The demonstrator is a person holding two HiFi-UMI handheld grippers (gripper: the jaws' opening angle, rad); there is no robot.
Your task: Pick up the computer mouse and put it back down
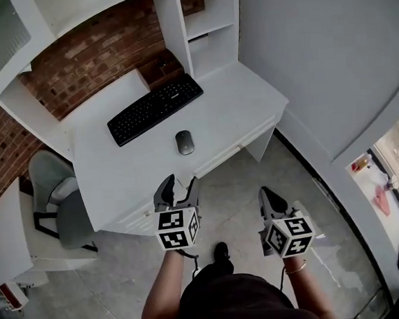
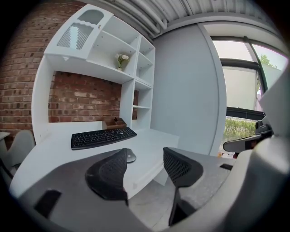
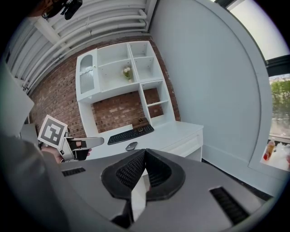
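Nearest to me are two grey plastic tongs with black-and-white marker cubes. The left tongs stand open with nothing between their mesh-textured black pads, and the right tongs are pressed closed and empty. Both hang short of the front edge of the smooth, white-painted surface. The small, dark grey, rounded computer mouse lies flat on that surface near its front edge, in front of the flat black plastic keyboard and apart from it, ahead of the left tongs. I judge the step in hand to be the approach, with nothing picked up yet. To do it well I would bring the left tongs in low, line their gap up across the mouse's narrow width, and set the pads on its two long sides below the domed top. Its shell looks hard and slick, so a high pinch could squirt it out; a firm, level squeeze and a straight lift should serve.
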